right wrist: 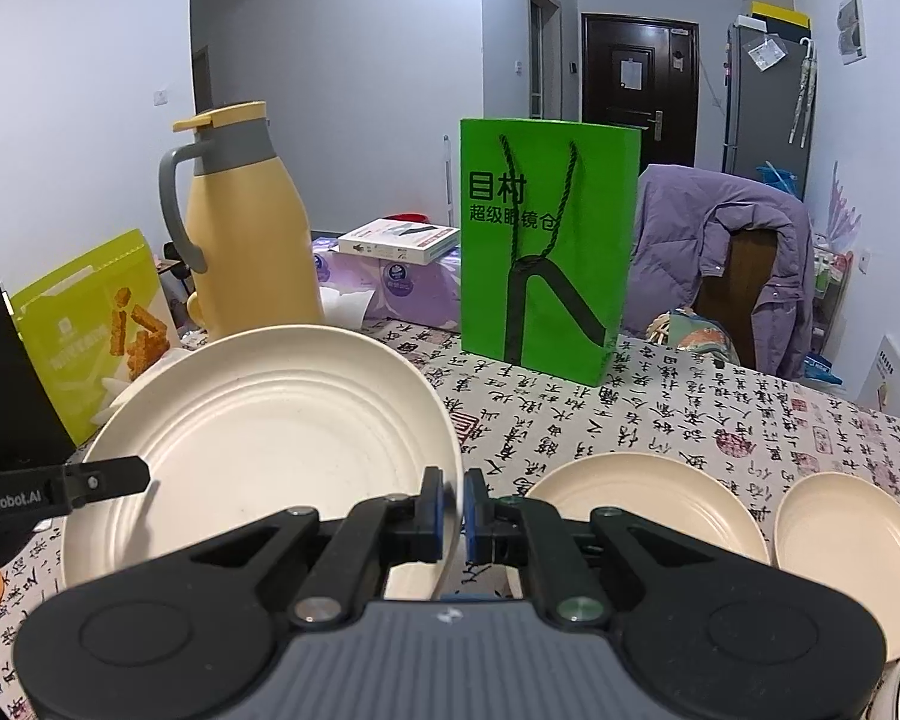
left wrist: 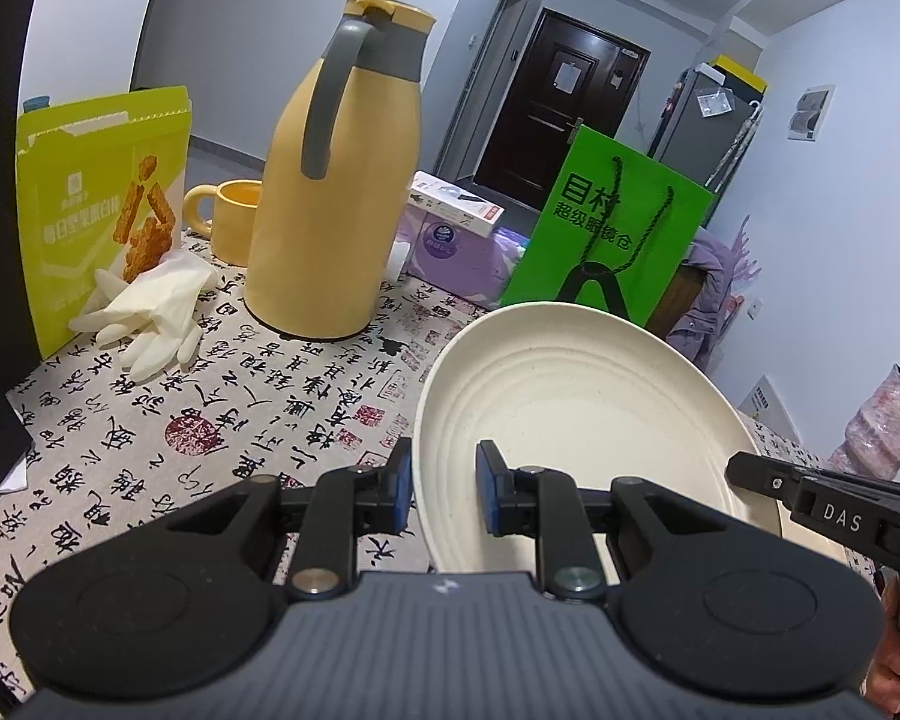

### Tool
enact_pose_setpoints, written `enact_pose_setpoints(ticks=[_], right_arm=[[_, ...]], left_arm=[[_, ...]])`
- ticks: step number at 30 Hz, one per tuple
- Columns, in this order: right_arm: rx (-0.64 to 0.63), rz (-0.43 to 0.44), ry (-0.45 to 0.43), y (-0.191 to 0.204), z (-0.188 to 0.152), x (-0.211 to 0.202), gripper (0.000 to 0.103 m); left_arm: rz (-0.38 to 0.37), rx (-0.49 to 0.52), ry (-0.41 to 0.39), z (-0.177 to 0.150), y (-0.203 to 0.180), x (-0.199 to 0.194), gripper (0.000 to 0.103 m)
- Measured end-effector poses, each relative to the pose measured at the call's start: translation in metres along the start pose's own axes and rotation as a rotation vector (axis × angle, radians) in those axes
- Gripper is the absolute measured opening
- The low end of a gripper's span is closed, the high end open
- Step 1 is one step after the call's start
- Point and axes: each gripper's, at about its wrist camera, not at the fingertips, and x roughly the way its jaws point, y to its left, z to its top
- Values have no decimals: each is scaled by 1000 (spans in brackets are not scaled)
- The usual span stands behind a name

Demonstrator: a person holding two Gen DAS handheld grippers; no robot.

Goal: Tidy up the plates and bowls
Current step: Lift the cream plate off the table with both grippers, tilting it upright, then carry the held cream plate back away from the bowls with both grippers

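Both grippers are holding 1 large cream plate aloft, tilted, left of the green bag. The right gripper is pinching its right rim, the left gripper its left rim. 2 smaller plates are lying below-right, nearer the right gripper.

Ahead and left of the jaws, a tall yellow thermos jug, a snack bag and loose gloves crowd the table. Straight ahead a green paper bag stands upright. Right of the jaws two cream plates lie flat; bare tablecloth stays open between bag and plates.
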Motion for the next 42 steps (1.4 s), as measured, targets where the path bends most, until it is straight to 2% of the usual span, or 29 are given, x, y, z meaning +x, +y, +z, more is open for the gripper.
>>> enact_pose_setpoints(ticks=[16, 42], right_arm=[[30, -35, -9, -4, -21, -46, 7], [82, -68, -19, -16, -55, -99, 7]], left_arm=[[-9, 49, -10, -15, -22, -36, 22], [-24, 110, 3, -40, -50, -71, 22]])
